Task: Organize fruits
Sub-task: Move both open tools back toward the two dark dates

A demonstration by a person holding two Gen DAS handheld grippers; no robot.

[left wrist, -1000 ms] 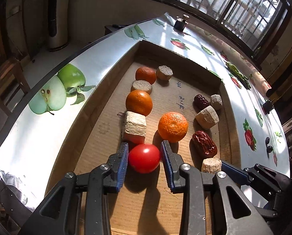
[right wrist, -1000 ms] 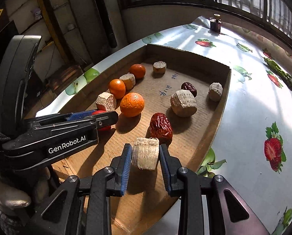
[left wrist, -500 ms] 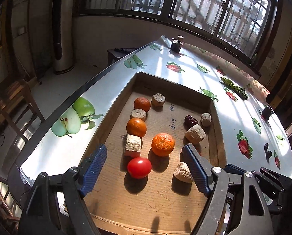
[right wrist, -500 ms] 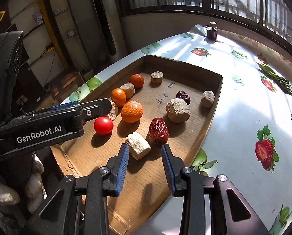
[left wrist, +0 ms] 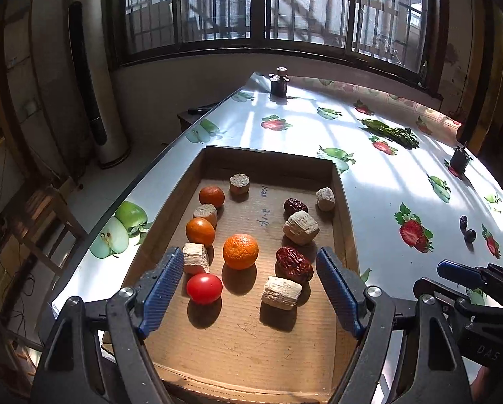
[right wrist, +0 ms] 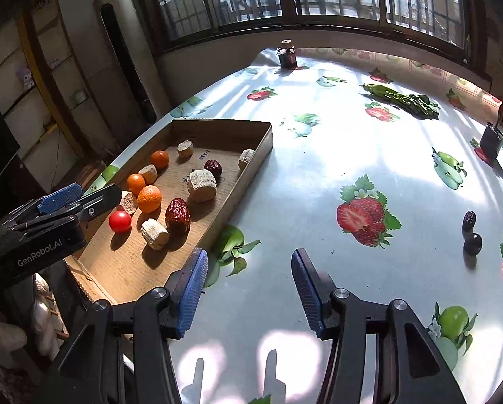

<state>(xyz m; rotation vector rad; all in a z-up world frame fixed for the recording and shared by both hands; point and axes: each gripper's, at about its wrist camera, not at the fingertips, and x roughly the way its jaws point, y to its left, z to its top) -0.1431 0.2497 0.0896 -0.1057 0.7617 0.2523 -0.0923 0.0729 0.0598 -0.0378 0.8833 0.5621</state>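
Left tongs (left wrist: 248,289) opened, backed off the tomato (left wrist: 204,288), right tongs (right wrist: 249,289) released the beige chunk (right wrist: 154,234), now over tablecloth (right wrist: 318,181)

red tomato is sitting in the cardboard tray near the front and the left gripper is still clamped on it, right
Not quite. The red tomato does sit near the front of the cardboard tray, but the left gripper is open and drawn back, its fingers clear of the tomato. The left wrist view shows this.

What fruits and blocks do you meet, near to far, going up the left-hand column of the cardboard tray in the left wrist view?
Red tomato → pale block → small orange → round pale block → far orange → far pale block.
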